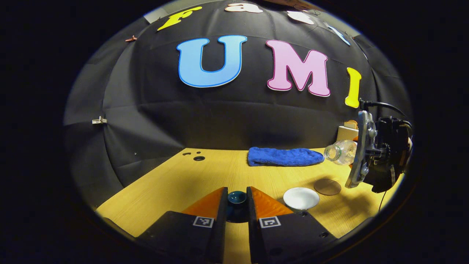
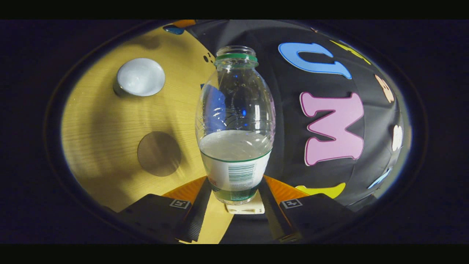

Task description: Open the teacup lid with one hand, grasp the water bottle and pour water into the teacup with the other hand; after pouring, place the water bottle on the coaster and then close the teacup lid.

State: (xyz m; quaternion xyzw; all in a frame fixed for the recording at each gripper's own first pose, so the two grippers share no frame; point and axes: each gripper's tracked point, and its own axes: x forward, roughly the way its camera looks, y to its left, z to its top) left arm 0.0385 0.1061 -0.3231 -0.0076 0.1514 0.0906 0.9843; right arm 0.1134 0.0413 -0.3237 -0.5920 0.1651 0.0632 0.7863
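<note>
My left gripper point(image 1: 237, 201) is shut on a dark teal teacup lid point(image 1: 236, 198), held low over the wooden table point(image 1: 220, 172). The white teacup point(image 1: 301, 198) stands open just right of it, with a round brown coaster point(image 1: 327, 187) behind. Farther right, my right gripper point(image 1: 361, 154) holds a clear water bottle point(image 1: 340, 151) tipped on its side above the table, mouth toward the cup's side. In the right gripper view the capless bottle point(image 2: 236, 124), partly filled and white-labelled, sits between my right gripper's point(image 2: 236, 185) fingers, with the teacup point(image 2: 140, 77) and coaster point(image 2: 159, 154) beyond.
A folded blue towel point(image 1: 285, 156) lies at the back of the table by the cloth wall. A small pale box point(image 1: 347, 132) stands at the back right. Small holes point(image 1: 199, 158) mark the tabletop at the back left.
</note>
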